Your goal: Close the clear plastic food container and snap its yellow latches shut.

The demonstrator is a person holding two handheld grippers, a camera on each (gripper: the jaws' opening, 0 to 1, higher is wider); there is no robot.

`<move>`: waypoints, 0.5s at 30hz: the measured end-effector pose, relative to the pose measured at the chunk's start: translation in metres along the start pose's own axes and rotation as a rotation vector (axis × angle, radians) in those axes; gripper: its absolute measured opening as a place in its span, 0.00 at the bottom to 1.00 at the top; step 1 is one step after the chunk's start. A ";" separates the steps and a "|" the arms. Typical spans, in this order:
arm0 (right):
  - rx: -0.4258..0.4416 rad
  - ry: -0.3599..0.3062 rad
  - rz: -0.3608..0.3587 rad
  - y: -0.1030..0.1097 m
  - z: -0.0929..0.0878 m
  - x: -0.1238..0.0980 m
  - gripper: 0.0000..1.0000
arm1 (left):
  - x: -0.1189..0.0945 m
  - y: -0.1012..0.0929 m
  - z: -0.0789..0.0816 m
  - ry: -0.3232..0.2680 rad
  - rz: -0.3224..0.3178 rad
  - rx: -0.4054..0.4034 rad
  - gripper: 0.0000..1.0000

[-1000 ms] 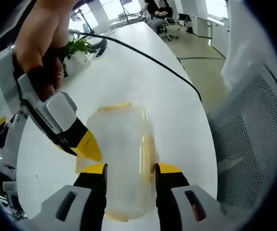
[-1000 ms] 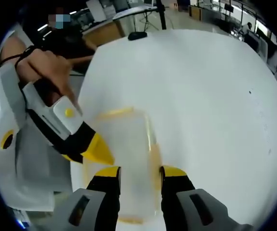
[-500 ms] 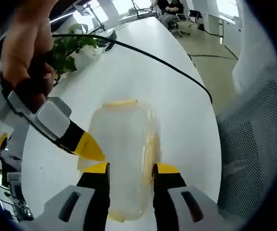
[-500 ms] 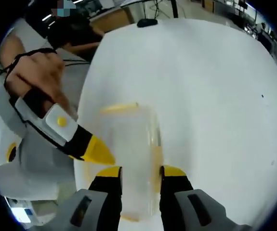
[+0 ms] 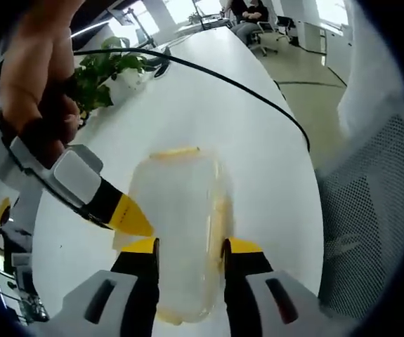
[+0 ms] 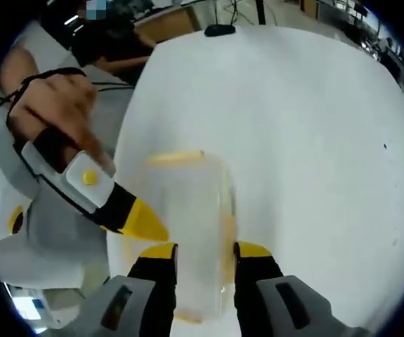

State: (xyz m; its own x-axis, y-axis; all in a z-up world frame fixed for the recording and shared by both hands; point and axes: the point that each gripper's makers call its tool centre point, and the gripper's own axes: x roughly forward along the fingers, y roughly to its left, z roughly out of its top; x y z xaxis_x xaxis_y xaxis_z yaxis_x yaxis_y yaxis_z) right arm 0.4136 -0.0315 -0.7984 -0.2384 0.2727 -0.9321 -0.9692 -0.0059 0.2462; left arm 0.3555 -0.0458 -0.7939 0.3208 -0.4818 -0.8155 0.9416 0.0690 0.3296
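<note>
The clear plastic container (image 5: 180,196) lies on the white table (image 5: 209,112) with its lid on. A yellow latch (image 5: 176,152) shows at its far end and another (image 5: 219,214) along its right side. My left gripper (image 5: 190,246) is open, its yellow-tipped jaws apart over the near part of the lid. My right gripper (image 5: 133,219) comes in from the left, its tip at the container's left edge. In the right gripper view the container (image 6: 187,196) sits under my open right gripper (image 6: 205,249), and the left gripper (image 6: 144,225) points at its left side.
A black cable (image 5: 244,95) runs across the table past a potted plant (image 5: 103,70). A grey mesh chair (image 5: 370,210) stands at the table's right edge. A person's hand (image 6: 61,105) holds the left gripper, and a dark object (image 6: 219,30) lies at the table's far end.
Both views shifted slightly over the second, mostly in its first half. The container and both grippers keep the same places relative to each other.
</note>
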 end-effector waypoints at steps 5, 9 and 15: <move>0.030 -0.023 -0.012 0.002 0.002 -0.001 0.32 | 0.000 0.000 0.003 0.007 -0.023 0.008 0.35; 0.035 -0.045 -0.040 0.002 0.002 -0.003 0.32 | -0.002 0.001 0.004 0.016 -0.034 0.009 0.36; 0.056 -0.077 -0.077 0.002 0.001 -0.006 0.33 | -0.008 -0.001 0.004 0.000 -0.067 -0.022 0.35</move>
State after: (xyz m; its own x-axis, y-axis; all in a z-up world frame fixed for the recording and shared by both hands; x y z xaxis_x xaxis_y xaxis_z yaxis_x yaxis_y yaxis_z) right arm 0.4135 -0.0325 -0.7923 -0.1557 0.3434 -0.9262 -0.9790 0.0712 0.1910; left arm 0.3514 -0.0459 -0.7857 0.2574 -0.4856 -0.8354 0.9629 0.0559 0.2641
